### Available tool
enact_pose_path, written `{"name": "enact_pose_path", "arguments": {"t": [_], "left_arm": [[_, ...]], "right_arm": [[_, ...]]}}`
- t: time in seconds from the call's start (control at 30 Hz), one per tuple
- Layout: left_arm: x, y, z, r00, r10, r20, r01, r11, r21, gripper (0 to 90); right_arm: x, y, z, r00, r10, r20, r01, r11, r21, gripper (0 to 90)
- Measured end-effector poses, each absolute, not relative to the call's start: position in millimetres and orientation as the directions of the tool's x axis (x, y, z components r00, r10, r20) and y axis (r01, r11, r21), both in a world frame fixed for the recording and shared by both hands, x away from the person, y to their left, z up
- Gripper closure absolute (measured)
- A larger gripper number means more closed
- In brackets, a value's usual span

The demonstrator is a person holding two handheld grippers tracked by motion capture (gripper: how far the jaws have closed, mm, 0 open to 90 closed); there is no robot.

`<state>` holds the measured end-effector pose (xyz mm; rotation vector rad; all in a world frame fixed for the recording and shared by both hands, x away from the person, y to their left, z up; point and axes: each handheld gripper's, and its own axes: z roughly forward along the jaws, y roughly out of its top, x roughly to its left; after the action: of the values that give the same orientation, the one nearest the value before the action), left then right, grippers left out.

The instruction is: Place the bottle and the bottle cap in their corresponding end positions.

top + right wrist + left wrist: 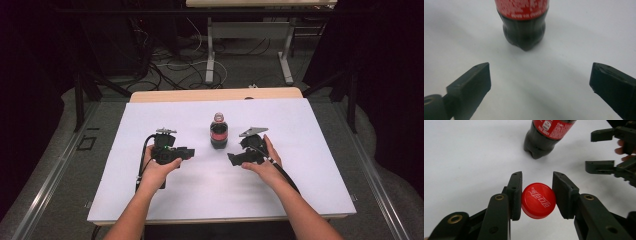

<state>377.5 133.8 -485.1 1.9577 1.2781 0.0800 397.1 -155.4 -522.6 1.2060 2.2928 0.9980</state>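
Gripping red cap (538, 200), left gripper (536, 195) clamps it; right gripper (540, 80) spread wide w/ bottle (524, 25) ahead.

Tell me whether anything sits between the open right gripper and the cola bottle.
Nothing visible does. In the right gripper view, bare white table lies between the right gripper and the cola bottle. The left gripper, holding the red cap, is off to the side.

Bare forearms, no sleeves; the left gripper (537, 195) is black with brass-ringed screws, the right gripper (235, 159) apparently grey-plated, black cable trailing.
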Motion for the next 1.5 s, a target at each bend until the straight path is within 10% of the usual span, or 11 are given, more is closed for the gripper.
{"name": "enact_pose_path", "arguments": {"t": [1.5], "left_arm": [[374.1,26.8,-544.5,0.66,0.716,-0.227,0.689,-0.457,0.562,61.1]], "right_arm": [[366.6,-210.6,-535.1,-0.493,0.868,0.062,0.621,0.3,0.724,0.0]]}}
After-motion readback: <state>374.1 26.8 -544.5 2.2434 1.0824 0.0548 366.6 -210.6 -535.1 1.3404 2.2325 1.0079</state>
